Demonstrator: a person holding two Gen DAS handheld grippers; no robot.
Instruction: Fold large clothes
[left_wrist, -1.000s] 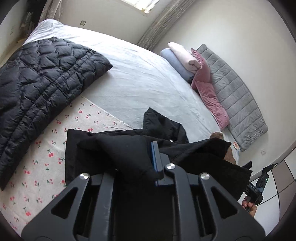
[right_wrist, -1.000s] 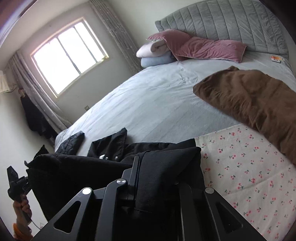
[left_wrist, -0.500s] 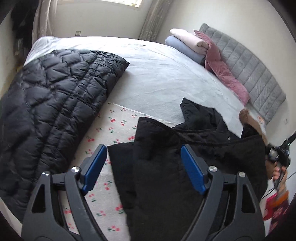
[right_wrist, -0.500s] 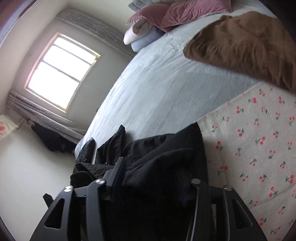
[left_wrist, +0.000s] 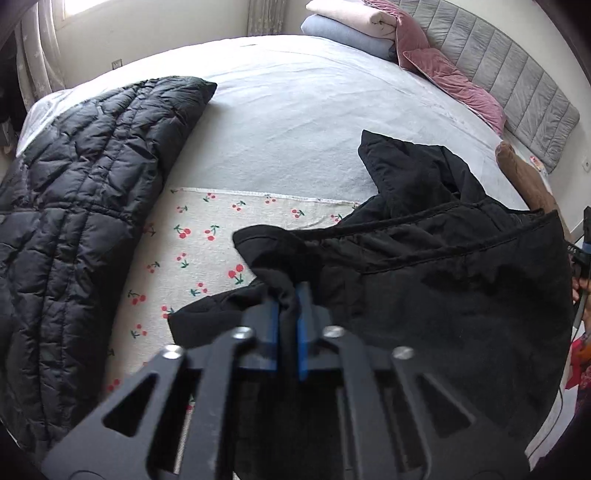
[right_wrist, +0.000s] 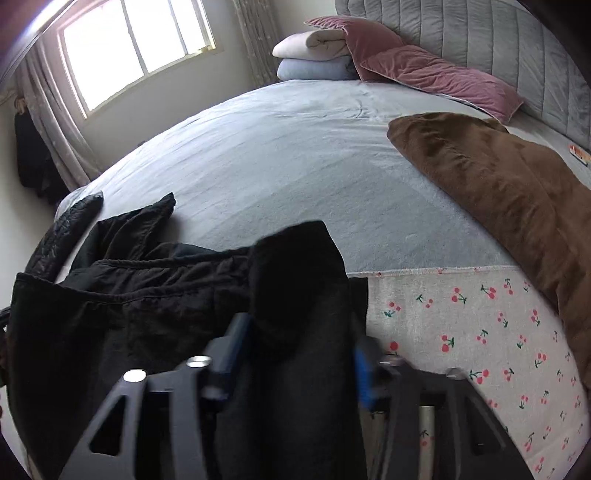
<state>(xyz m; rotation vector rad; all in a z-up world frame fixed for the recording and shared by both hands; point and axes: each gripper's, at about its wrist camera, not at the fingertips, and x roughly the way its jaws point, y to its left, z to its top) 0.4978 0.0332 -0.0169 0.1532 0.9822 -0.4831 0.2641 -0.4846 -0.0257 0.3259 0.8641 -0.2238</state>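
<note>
My left claw (left_wrist: 287, 314) is clamped on a bunched fold of the black, soft-woven jacket (left_wrist: 424, 280), blue pads pinching the cloth near its left-hand edge so I can lift that side as one piece. My right claw (right_wrist: 295, 354) has its blue pads on either side of a thick hump of the same garment; the jaws are closing at this moment, and the view is too blurred for me to say whether they press the fabric yet. With both claws on opposite ends, I judge I am setting up to carry one edge over for a fold.

The jacket lies rumpled on the cream cherry-print mat (left_wrist: 192, 251) at the near edge of the bed (left_wrist: 295, 110), its collar end spilling past the mat's far hem onto the grey sheet. The mat seems to serve as the folding area.

A black quilted puffer coat (left_wrist: 74, 206) rests along the bed's left edge, and a brown fleecy garment (right_wrist: 498, 184) lies toward the right edge, both apart from the jacket. Pink velvet pillows (right_wrist: 424, 70) sit against the headboard.
</note>
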